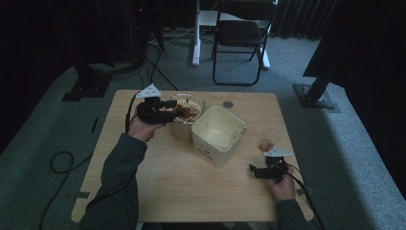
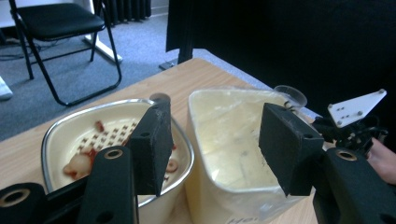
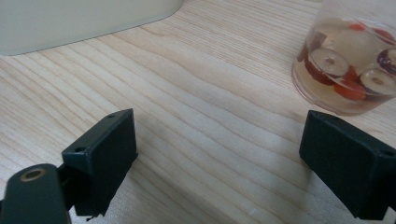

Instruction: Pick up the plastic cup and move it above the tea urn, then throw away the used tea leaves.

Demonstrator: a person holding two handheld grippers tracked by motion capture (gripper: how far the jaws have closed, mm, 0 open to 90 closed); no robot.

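Hovering over the round perforated strainer bowl [image 2: 116, 140], the left gripper [image 2: 212, 140] is standing apart, empty. Right gripper [image 3: 224, 163] is waiting open beside the clear plastic cup of date slices [image 3: 350, 60]; approaching level should avoid tipping it.

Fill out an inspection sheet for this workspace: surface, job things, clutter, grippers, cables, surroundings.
Surface: light wooden table, bare in front.
Job's things: metal-rimmed strainer bowl with a few red-and-white slices; cream square bin lined with clear plastic beside it; clear cup of sliced fruit near the right edge.
Clutter: nothing seen.
Grippers: left gripper open, nothing between its jaws, over bowl and bin; right gripper open, low over the table near the cup.
Cables: black cable along the left sleeve; another on the floor.
Surroundings: grey carpet, black folding chair, dark curtains.
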